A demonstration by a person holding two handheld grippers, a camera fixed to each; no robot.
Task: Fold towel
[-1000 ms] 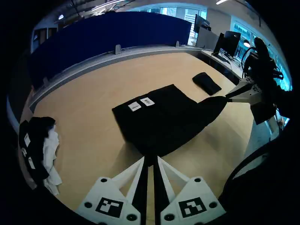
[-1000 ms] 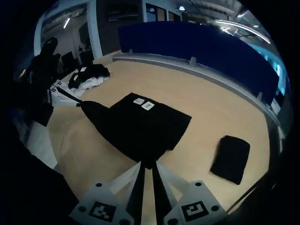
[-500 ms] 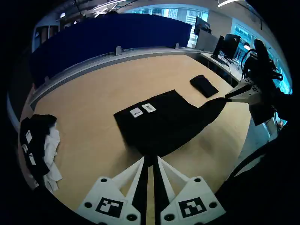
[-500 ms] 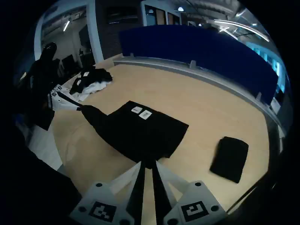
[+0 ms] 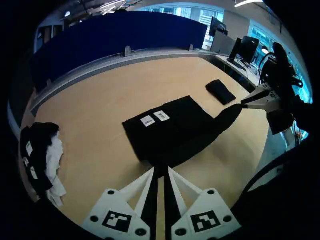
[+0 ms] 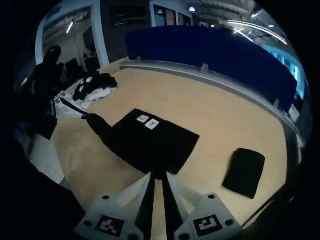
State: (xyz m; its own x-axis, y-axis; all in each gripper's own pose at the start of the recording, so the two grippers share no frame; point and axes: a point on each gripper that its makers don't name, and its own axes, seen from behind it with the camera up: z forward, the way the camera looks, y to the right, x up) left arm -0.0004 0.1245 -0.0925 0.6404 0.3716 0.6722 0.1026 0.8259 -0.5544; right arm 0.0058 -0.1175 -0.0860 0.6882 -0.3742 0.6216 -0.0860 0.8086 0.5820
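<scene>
**Desk layout as found**

We find the towel [image 5: 172, 132] lying mid-desk [image 5: 92, 120], with two tags [image 5: 155, 118] on its upper face. Its near corner sits in the left tongs [image 5: 160, 173], and its right corner is raised in the right tongs [image 5: 241, 106]. Behind it, to the right, lies a folded cloth [image 5: 219, 91]. A heap of cloths [image 5: 42, 160] lies at the desk's left edge. A partition [image 5: 120, 36] stands along the far edge.

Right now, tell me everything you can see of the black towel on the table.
The black towel looks like soft dark cloth, mostly flat on the wooden table, with two white labels on top. The left gripper pinches one near corner and the right gripper the other, holding that edge raised off the table.
</scene>
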